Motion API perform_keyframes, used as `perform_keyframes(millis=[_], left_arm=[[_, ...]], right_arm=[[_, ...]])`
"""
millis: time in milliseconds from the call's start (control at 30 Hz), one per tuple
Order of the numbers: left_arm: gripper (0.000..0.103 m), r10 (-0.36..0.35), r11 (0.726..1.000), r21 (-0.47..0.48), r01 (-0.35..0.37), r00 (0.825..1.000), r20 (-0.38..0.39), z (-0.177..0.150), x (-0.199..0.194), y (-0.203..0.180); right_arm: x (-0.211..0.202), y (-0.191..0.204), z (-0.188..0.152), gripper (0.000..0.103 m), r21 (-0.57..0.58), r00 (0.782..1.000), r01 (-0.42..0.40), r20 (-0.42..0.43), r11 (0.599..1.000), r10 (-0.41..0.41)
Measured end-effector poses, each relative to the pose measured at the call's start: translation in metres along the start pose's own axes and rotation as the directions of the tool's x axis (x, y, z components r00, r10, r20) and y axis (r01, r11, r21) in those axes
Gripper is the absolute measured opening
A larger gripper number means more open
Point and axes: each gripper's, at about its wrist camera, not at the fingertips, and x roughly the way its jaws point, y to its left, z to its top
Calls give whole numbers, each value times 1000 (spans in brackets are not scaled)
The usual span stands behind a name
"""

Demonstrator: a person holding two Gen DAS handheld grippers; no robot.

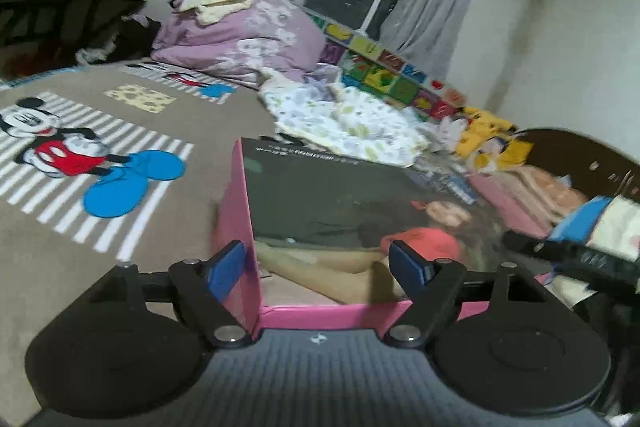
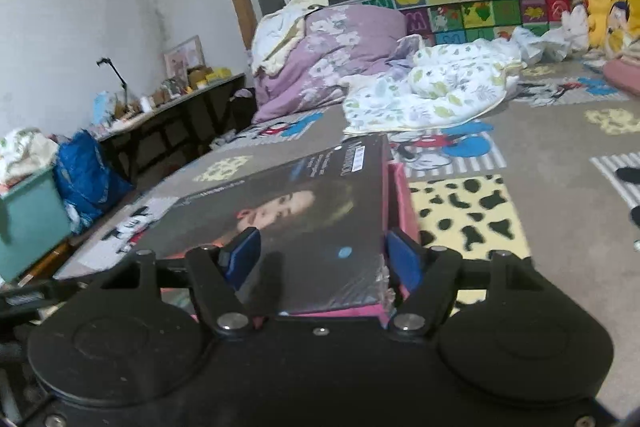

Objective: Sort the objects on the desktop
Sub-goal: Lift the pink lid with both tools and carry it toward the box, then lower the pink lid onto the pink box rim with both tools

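Left gripper (image 1: 318, 263): fingers spread wide, straddling the near left corner of the pink box (image 1: 240, 227).
Right gripper (image 2: 322, 255): jaws wide, either side of the box's (image 2: 400, 195) near right corner; grip unclear.
Box: on the cartoon-mouse rug (image 1: 120, 147), photo lid (image 2: 280, 223) up.
Far: purple bedding (image 1: 240, 39), yellow plush toys (image 2: 600, 3).

1. The box (image 1: 344, 223) is pink with a dark printed lid showing a face.
2. The rug (image 1: 200, 131) is taupe with grey-white stripes and cartoon mice.
3. The quilt (image 2: 332, 67) is lilac, floral.
4. Gripper pads (image 1: 226, 267) are blue.
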Motion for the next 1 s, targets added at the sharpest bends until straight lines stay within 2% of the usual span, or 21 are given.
perform_keyframes(millis=[100, 200, 533, 633, 767, 900, 1000], left_arm=[[79, -9, 999, 34, 9, 1000, 8, 10, -1, -6], [79, -16, 998, 56, 14, 999, 36, 20, -6, -12], [79, 27, 995, 95, -27, 1000, 5, 24, 18, -17], [79, 20, 997, 79, -20, 1000, 7, 25, 14, -12], [79, 15, 1000, 0, -15, 1000, 14, 22, 6, 4], [79, 14, 1000, -25, -14, 1000, 14, 19, 2, 10], [79, 2, 1000, 0, -2, 1000, 3, 19, 4, 1]], right_arm=[[-2, -6, 3, 71, 33, 1000, -10, 9, 999, 10], [-4, -3, 6, 71, 15, 999, -7, 33, 1000, 7], [13, -7, 10, 71, 27, 1000, 19, 20, 999, -19], [18, -3, 11, 71, 23, 999, 35, 18, 999, -35], [8, 13, 19, 72, -9, 998, 1, 60, 1000, -1], [4, 29, 22, 72, -104, 998, 13, 57, 994, -7], [-3, 23, 20, 72, -89, 998, 19, 67, 996, -13]])
